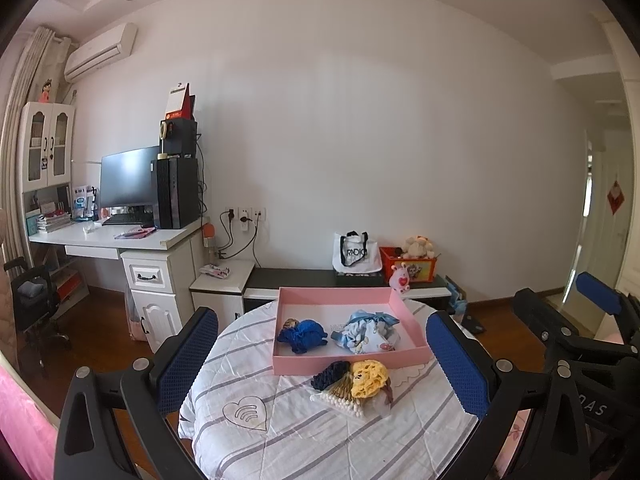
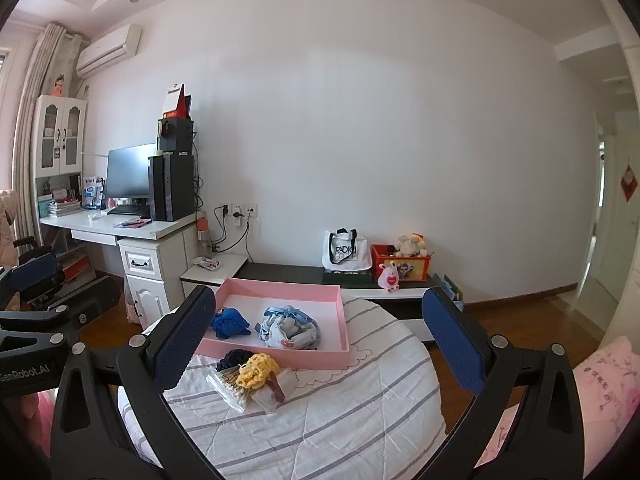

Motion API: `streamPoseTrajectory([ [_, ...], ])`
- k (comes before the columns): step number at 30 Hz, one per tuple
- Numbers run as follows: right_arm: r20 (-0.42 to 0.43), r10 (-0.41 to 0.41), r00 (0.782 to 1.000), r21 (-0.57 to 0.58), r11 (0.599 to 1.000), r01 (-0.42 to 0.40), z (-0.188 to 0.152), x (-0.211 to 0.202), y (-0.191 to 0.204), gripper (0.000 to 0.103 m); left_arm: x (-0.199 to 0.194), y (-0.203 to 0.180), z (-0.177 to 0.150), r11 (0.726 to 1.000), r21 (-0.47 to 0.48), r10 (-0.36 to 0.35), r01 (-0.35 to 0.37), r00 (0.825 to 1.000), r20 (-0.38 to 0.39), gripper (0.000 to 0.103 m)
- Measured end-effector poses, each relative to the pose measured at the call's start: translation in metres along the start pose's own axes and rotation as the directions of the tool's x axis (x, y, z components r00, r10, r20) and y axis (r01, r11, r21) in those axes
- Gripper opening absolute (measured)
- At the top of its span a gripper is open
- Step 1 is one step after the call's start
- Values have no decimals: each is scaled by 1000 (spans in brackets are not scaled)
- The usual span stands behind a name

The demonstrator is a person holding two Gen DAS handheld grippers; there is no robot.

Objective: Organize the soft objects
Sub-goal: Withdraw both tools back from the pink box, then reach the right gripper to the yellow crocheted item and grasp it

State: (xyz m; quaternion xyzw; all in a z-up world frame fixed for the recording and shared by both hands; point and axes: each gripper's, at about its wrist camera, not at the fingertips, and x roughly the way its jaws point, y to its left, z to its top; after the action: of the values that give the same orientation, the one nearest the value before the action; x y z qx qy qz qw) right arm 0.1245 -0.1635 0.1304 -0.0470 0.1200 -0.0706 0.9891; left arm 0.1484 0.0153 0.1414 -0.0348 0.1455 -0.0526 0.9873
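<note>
A pink tray (image 1: 344,358) (image 2: 276,354) sits on a round table with a striped white cover (image 1: 304,436) (image 2: 320,420). In the tray lie a blue knitted item (image 1: 304,336) (image 2: 230,322) and a pale blue-and-white cloth bundle (image 1: 368,332) (image 2: 290,328). In front of the tray lies a pile: a yellow crocheted piece (image 1: 370,378) (image 2: 256,368), a dark navy knitted piece (image 1: 330,374) (image 2: 232,359) and a pack of cotton swabs (image 1: 340,400) (image 2: 228,388). My left gripper (image 1: 322,364) and my right gripper (image 2: 320,344) are both open and empty, held back from the table.
A white desk (image 1: 120,240) with monitor and computer tower stands at the left wall. A low cabinet (image 1: 312,280) behind the table holds a tote bag (image 1: 354,254), a red box (image 1: 408,268) and plush toys. Wooden floor surrounds the table. Pink bedding (image 2: 608,380) lies at right.
</note>
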Motion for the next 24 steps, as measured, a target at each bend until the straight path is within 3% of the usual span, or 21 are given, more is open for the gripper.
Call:
streamPoseTrajectory([
  [24, -56, -5, 998, -8, 1000, 4, -10, 17, 3, 103, 14, 8, -3, 1000, -2, 11, -11, 998, -57, 103],
])
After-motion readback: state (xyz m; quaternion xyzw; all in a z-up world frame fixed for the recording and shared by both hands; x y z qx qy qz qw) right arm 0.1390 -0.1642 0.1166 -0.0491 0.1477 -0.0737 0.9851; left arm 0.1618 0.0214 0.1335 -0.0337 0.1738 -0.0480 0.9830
